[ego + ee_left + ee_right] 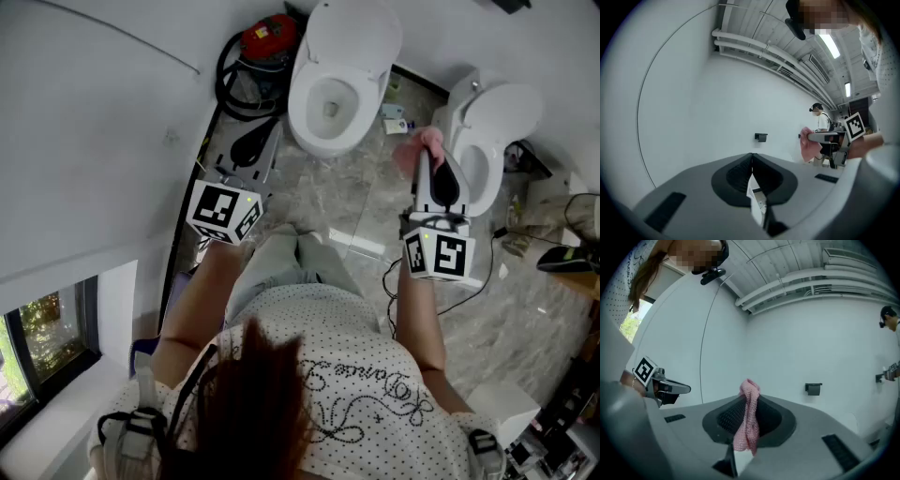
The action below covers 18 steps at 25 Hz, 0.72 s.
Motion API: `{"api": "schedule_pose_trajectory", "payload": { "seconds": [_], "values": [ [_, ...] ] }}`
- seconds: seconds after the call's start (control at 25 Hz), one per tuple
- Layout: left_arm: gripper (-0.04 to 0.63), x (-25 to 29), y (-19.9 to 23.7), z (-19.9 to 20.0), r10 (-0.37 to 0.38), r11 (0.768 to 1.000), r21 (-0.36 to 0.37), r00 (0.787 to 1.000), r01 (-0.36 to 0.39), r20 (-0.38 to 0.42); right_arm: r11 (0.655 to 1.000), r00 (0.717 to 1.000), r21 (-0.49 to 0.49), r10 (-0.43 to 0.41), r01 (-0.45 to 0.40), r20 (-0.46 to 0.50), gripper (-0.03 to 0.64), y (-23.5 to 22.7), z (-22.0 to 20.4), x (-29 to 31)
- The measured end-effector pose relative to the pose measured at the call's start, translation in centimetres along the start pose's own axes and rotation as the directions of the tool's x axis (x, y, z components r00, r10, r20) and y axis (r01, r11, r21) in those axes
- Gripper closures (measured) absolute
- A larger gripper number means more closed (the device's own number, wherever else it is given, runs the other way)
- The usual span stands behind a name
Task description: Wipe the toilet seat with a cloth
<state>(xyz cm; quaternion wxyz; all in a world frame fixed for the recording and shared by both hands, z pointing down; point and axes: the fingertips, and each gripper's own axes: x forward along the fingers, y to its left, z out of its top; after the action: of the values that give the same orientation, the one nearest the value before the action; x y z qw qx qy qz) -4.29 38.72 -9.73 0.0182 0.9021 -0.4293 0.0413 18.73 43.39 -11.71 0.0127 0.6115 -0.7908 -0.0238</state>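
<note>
Right gripper [429, 161]: jaws pinched on a pink cloth [747, 420], one end standing above the tips and the other hanging between them. Left gripper [752, 159]: jaws pressed together on nothing, held well apart at the person's left. The cloth hangs over the near rim of the right toilet [492, 122], apparently not touching it. A second toilet [328, 94] stands beside it at the far edge of the floor [347, 202]. The step in hand is judged to be bringing the cloth down to the seat. To do it well, lower the right gripper until the loose end, not the jaw tips, lies flat on the seat. Then sweep round the ring with light pressure and a firm pinch, so the cloth does not pull free. Both gripper views face wall and ceiling and show no toilet. The gripper covers part of the right bowl, so seat and rim cannot be told apart, nor which toilet is meant. The red object [272, 37] with a black hose at the floor's far left corner is unidentified.
</note>
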Motion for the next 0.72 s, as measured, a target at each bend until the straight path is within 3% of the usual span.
{"api": "schedule_pose_trajectory", "payload": {
  "seconds": [0.32, 0.72],
  "values": [
    [0.589, -0.4, -0.8, 0.7, 0.007, 1.000, 0.013, 1.000, -0.007, 0.007, 0.997, 0.998, 0.061, 0.032, -0.035, 0.061, 0.549, 0.0, 1.2, -1.0],
    [0.589, 0.2, -0.3, 1.3, 0.018, 1.000, 0.006, 1.000, -0.018, 0.020, 0.996, 0.996, 0.063, 0.051, -0.056, 0.077, 0.546, -0.1, 1.6, -0.1]
  ]
}}
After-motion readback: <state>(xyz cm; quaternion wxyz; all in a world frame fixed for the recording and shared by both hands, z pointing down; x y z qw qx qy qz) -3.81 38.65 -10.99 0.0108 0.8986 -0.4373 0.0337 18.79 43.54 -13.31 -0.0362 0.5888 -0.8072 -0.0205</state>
